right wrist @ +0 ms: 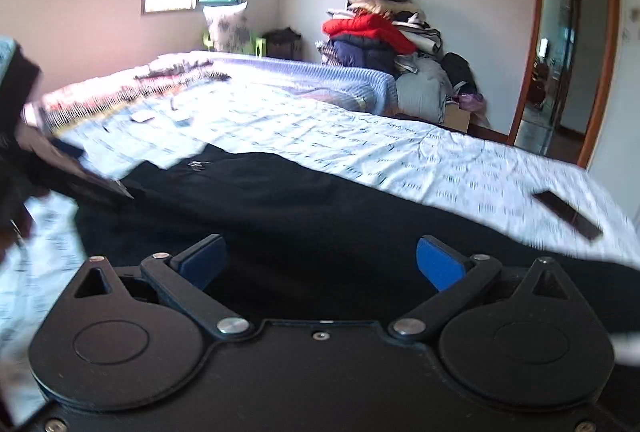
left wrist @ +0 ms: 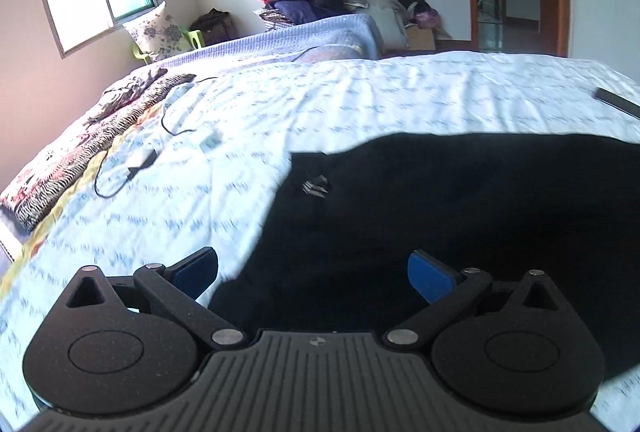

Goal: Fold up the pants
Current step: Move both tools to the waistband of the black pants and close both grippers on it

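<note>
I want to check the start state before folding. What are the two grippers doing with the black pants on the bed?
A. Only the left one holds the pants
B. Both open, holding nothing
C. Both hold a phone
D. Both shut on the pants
B: the left gripper and the right gripper both have their jaws spread wide over the black pants, with no cloth between them.

Matt black cloth pants [left wrist: 460, 216] spread ahead of and beneath the left gripper [left wrist: 312, 274], whose blue fingertip pads [left wrist: 430, 278] look smooth and faintly rubbery on grainy matt black plastic arms with shiny metal pivot pins. Left of the fingers lies a creased, printed white cotton bedsheet [left wrist: 360, 99]. Ahead and right of the right gripper [right wrist: 320, 264], a glossy dark phone [right wrist: 568, 213] rests on the sheet.
</note>
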Motion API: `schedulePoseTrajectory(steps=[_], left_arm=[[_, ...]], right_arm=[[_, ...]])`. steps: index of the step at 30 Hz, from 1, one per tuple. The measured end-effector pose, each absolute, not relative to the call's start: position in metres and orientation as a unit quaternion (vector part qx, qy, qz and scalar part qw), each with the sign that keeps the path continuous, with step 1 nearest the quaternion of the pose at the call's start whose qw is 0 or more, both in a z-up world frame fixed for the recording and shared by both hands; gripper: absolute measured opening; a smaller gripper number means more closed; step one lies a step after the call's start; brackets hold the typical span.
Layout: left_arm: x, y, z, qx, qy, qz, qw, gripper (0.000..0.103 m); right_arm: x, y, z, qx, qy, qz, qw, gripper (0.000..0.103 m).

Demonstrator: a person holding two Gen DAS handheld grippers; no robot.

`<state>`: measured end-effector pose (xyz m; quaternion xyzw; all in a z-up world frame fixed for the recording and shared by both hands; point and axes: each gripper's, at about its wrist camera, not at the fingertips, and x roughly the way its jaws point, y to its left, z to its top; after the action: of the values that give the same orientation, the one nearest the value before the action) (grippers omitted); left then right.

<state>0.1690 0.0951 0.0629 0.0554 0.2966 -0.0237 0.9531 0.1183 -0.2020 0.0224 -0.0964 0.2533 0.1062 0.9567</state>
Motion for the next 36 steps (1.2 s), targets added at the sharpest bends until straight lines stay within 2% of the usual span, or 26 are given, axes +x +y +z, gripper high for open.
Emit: schedulePoseTrajectory(steps=[3,6,11,14,17,21,26,29,31,32,33,34,35,36], left_arm=[[0.218,0.109,0.059,0.058,0.313,-0.063,0.946,0.102],[0.268,0.112,0.015,0.066,0.359,-0.128,0.922,0.100],[0.319,0.125,-0.004,0.088,0.351,-0.250,0.898,0.099],[0.346,0.125,-0.008,0.140,0.332,-0.272,0.892,0.099],[0.379,0.133,-0.019,0.153,0.348,-0.297,0.876,0.099],[0.417,0.150,-0.038,0.098,0.410,-0.330,0.845,0.095],[0.438,0.154,-0.047,0.074,0.420,-0.335,0.840,0.096],[0.442,0.151,-0.051,0.071,0.436,-0.358,0.822,0.092],[0.439,0.147,-0.048,0.081,0.434,-0.370,0.817,0.086],[0.436,0.145,-0.047,0.094,0.430,-0.364,0.821,0.079],[0.435,0.144,-0.046,0.103,0.429,-0.356,0.824,0.062],[0.435,0.144,-0.045,0.110,0.429,-0.345,0.828,0.049],[0.436,0.146,-0.045,0.107,0.435,-0.339,0.827,0.042],[0.436,0.148,-0.044,0.098,0.437,-0.336,0.829,0.037]], right_arm=[[0.165,-0.202,0.015,-0.105,0.278,0.146,0.944,0.103],[0.210,-0.198,0.003,-0.132,0.297,0.176,0.929,0.103],[0.277,-0.202,-0.007,-0.121,0.333,0.245,0.903,0.102],[0.315,-0.208,-0.013,-0.111,0.351,0.263,0.892,0.102],[0.344,-0.215,-0.020,-0.112,0.367,0.269,0.883,0.102],[0.370,-0.219,-0.032,-0.123,0.389,0.285,0.867,0.102],[0.387,-0.215,-0.043,-0.160,0.406,0.325,0.839,0.101],[0.393,-0.210,-0.047,-0.184,0.402,0.356,0.823,0.096],[0.401,-0.204,-0.052,-0.191,0.418,0.365,0.810,0.094],[0.406,-0.201,-0.055,-0.193,0.427,0.369,0.802,0.093],[0.410,-0.196,-0.057,-0.196,0.433,0.376,0.795,0.088],[0.412,-0.190,-0.058,-0.198,0.435,0.383,0.790,0.085],[0.414,-0.185,-0.058,-0.199,0.433,0.390,0.788,0.083],[0.415,-0.181,-0.057,-0.198,0.434,0.398,0.784,0.073]])
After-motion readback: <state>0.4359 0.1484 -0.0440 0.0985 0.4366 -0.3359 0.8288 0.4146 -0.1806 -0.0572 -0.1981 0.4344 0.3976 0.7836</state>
